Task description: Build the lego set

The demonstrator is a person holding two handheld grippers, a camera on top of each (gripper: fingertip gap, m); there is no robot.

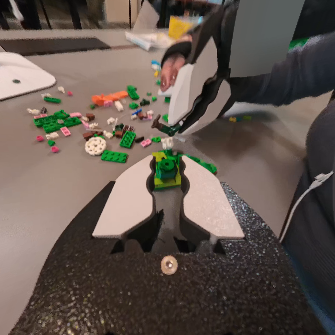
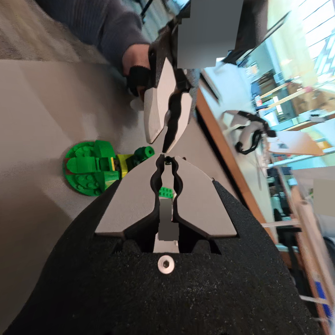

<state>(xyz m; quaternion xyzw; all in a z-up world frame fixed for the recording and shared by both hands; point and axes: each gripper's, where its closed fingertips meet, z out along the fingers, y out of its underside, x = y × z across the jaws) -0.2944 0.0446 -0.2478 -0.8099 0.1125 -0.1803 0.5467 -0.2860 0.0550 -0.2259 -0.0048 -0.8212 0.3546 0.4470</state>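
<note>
Left gripper (image 1: 166, 168) has its fingers spread to either side of the green build (image 2: 90, 170), a round base with a lime block and green cylinder on top, standing on the grey table (image 1: 54, 181); contact with it cannot be told. Right gripper (image 1: 178, 129) pinches a dark green stem piece (image 1: 168, 127) at its fingertips, held just above the build; loose bricks (image 1: 87, 123) lie scattered on the table beyond, left of the right gripper.

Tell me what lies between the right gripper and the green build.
A small white piece lies between right gripper and green build, in the left wrist view.
</note>
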